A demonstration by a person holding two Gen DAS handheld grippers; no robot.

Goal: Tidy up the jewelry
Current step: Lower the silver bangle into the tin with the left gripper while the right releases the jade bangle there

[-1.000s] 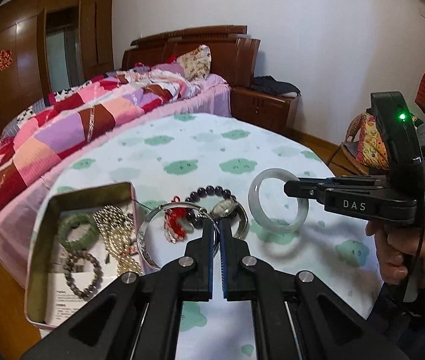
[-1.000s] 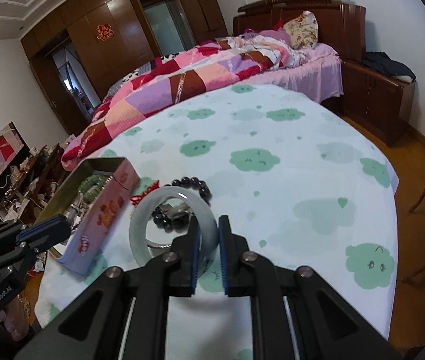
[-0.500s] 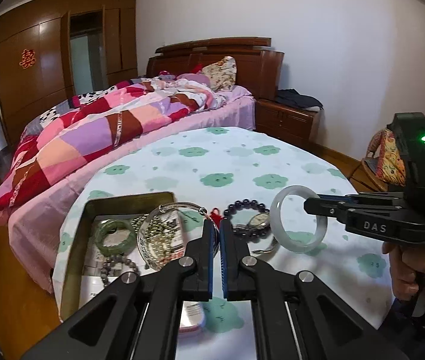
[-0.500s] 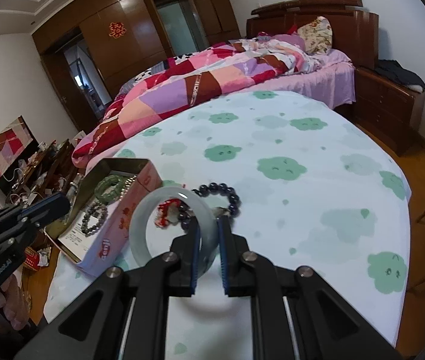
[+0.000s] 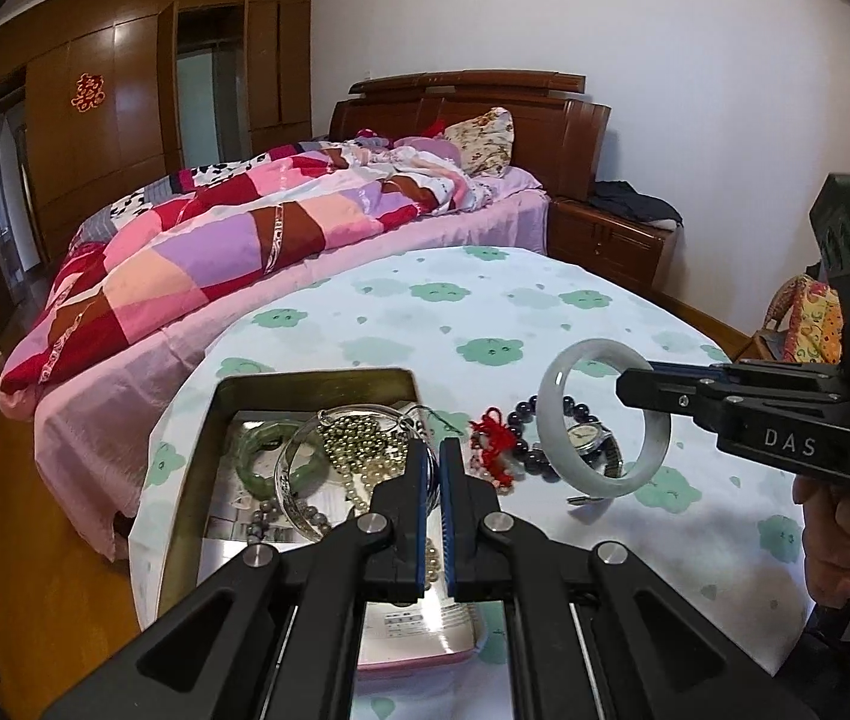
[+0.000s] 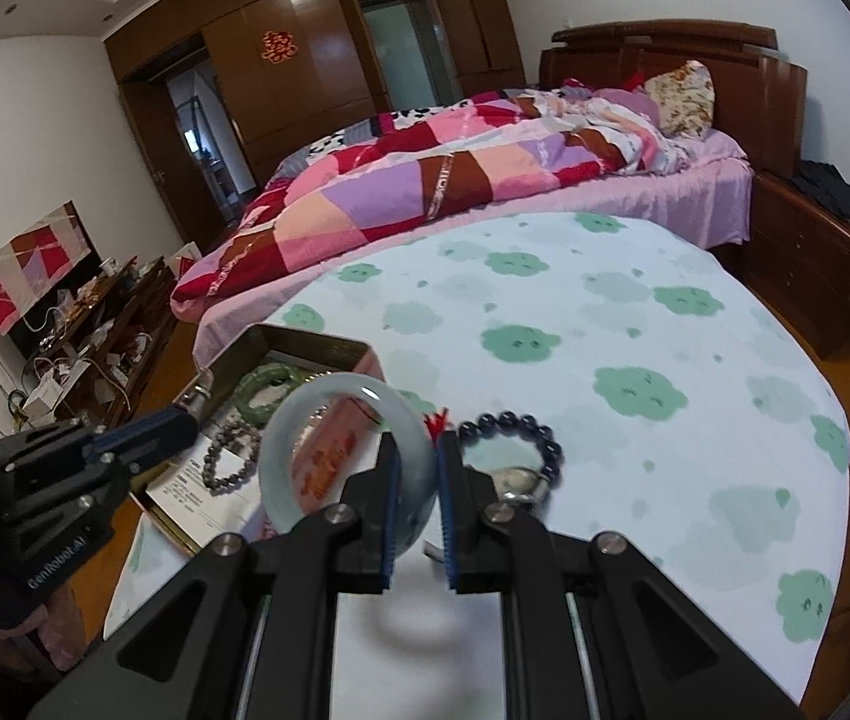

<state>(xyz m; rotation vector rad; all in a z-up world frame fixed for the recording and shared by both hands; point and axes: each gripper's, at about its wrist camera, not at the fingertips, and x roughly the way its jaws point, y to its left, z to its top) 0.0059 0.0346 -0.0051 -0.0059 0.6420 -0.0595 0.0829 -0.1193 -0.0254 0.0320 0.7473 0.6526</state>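
Note:
My left gripper [image 5: 432,450] is shut on a thin silver bangle [image 5: 286,483], which hangs over the open tin box [image 5: 233,396]. In the tin lie a green jade bracelet [image 5: 257,444], a string of pale gold beads [image 5: 365,438] and a grey bead bracelet [image 5: 263,522]. My right gripper [image 6: 416,444] is shut on a pale jade bangle [image 6: 281,450], held upright in the air beside the tin's pink wall [image 6: 329,456]. A dark bead bracelet [image 6: 521,423], a watch [image 6: 515,477] and a red knotted cord [image 5: 494,438] lie on the cloth.
The round table [image 6: 635,330] wears a white cloth with green clouds; its edge runs close to the tin's left side. A bed with a patchwork quilt [image 5: 233,246] stands behind, a wooden nightstand [image 5: 605,240] to the right. A hand [image 5: 833,534] holds the right gripper's handle.
Both grippers moved left. The silver bangle went from the cloth beside the tin to over the tin. The jade bangle came across the dark beads toward the tin's wall.

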